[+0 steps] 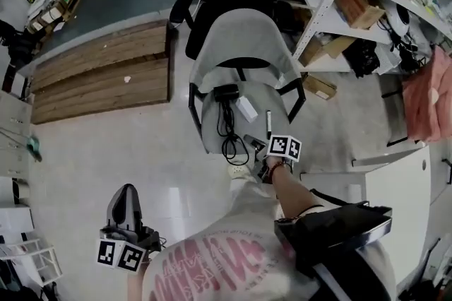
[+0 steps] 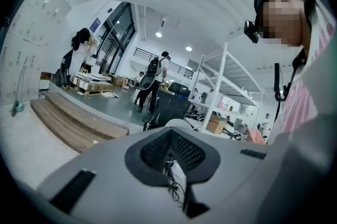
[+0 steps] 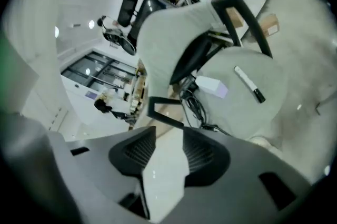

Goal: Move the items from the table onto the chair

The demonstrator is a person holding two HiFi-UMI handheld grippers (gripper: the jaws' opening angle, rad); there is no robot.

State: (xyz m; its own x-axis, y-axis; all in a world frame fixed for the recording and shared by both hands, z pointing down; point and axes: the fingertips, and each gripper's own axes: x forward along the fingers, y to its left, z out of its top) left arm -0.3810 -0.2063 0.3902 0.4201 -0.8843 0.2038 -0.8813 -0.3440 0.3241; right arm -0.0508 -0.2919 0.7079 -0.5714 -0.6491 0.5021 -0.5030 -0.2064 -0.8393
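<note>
Right tool (image 3: 165, 152), jaws spread and empty, hovers at the front edge of the chair (image 1: 240, 38) seat. Just ahead of it on the seat lie a marker (image 3: 246, 84), a white box (image 3: 210, 86) and a black cable (image 1: 227, 124). Left tool (image 2: 169, 157), jaws narrowly parted and empty, hangs well to its left over the floor (image 1: 141, 158).

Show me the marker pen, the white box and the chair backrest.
marker pen (image 3: 245, 81), right gripper view, on its white barrel.
white box (image 3: 209, 84), right gripper view, on its top face.
chair backrest (image 1: 240, 42), head view, middle of the grey shell.
</note>
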